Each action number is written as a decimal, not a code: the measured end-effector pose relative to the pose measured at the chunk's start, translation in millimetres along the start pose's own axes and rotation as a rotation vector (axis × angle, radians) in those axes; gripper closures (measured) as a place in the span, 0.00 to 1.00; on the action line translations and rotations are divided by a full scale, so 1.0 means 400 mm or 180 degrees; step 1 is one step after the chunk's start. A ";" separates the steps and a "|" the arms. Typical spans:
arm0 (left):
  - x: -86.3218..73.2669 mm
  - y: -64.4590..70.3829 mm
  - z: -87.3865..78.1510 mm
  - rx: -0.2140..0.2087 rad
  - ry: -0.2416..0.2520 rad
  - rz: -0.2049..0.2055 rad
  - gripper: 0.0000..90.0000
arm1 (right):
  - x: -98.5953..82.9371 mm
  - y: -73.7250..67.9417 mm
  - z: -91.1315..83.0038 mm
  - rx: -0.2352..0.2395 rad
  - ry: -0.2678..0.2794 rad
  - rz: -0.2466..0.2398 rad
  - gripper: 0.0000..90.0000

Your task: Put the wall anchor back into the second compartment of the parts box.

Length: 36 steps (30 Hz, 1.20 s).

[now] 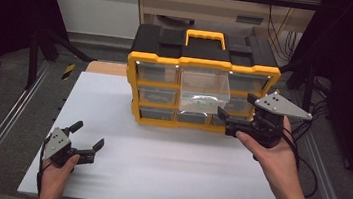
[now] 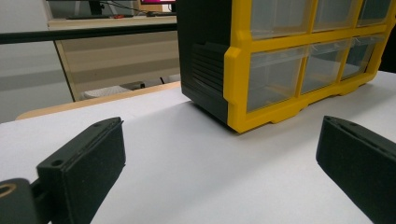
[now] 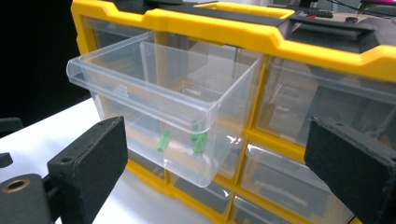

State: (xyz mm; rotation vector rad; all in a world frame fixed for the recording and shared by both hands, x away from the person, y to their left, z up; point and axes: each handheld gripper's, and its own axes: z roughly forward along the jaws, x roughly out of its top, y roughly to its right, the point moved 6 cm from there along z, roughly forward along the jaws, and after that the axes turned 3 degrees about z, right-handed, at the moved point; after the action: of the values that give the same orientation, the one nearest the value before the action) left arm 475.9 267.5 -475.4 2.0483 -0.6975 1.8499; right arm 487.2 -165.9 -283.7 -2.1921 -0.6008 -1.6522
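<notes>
1. One clear drawer (image 3: 163, 107) stands pulled out of the top middle slot of the yellow organiser (image 1: 203, 65), which sits toward the bench's (image 1: 156, 167) far edge.
2. A few small green bits (image 3: 198, 140), perhaps pegs, lie in it.
3. The right gripper (image 1: 235, 119), fingers apart, hovers just before the drawer, holding nothing.
4. The left gripper (image 1: 86, 142), fingers apart too, rests near the near left corner.
</notes>
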 end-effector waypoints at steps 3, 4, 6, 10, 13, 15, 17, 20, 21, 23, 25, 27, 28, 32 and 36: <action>0.000 0.000 0.000 -0.0002 -0.0002 0.0001 0.01 | -0.011 -0.004 0.002 -0.0011 -0.0006 0.0007 0.07; 0.000 0.000 0.000 -0.0002 -0.0002 0.0001 0.01 | -0.015 -0.004 0.003 -0.0016 -0.0003 0.0001 0.07; 0.000 0.000 0.000 -0.0001 -0.0001 0.0001 0.01 | -0.023 -0.005 0.006 -0.0005 -0.0018 0.0000 0.06; 0.000 0.000 0.000 -0.0002 0.0000 0.0002 0.01 | -0.038 -0.010 0.010 0.0012 -0.0041 0.0004 0.07; 0.000 0.001 0.000 -0.0003 -0.0002 0.0001 0.01 | -0.048 -0.015 0.014 0.0028 -0.0055 -0.0011 0.07; 0.000 0.000 0.000 -0.0002 -0.0001 0.0002 0.01 | -0.054 -0.018 0.016 0.0036 -0.0054 0.0004 0.07; 0.000 0.000 0.000 0.0002 0.0001 0.0002 0.01 | -0.060 -0.022 0.018 0.0043 -0.0058 0.0013 0.07; 0.000 0.000 0.000 0.0002 0.0002 0.0001 0.01 | -0.072 -0.026 0.020 0.0045 -0.0078 0.0006 0.07; 0.000 0.000 0.000 0.0001 0.0001 0.0002 0.01 | -0.074 -0.028 0.021 0.0047 -0.0080 0.0032 0.07; 0.000 0.000 0.000 -0.0002 0.0000 0.0003 0.01 | -0.081 -0.030 0.021 0.0057 -0.0088 0.0024 0.07; 0.000 0.000 0.000 -0.0003 -0.0002 0.0002 0.01 | -0.087 -0.034 0.022 0.0058 -0.0081 0.0021 0.08; 0.000 0.000 0.000 -0.0001 0.0001 0.0002 0.01 | -0.094 -0.037 0.022 0.0063 -0.0097 0.0025 0.08; 0.000 0.000 0.000 0.0000 -0.0001 0.0002 0.01 | -0.097 -0.037 0.023 0.0058 -0.0087 0.0021 0.09; 0.000 0.001 0.000 -0.0002 -0.0001 0.0003 0.01 | -0.111 -0.042 0.025 0.0063 -0.0116 0.0042 0.14; 0.000 0.000 0.000 0.0000 -0.0001 0.0003 0.01 | -0.119 -0.044 0.025 0.0012 -0.0120 -0.0009 0.25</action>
State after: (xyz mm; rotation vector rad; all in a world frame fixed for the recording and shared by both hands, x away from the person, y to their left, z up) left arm 475.9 267.4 -475.4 2.0486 -0.6986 1.8500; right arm 474.9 -152.3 -332.1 -2.2254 -0.6169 -1.6130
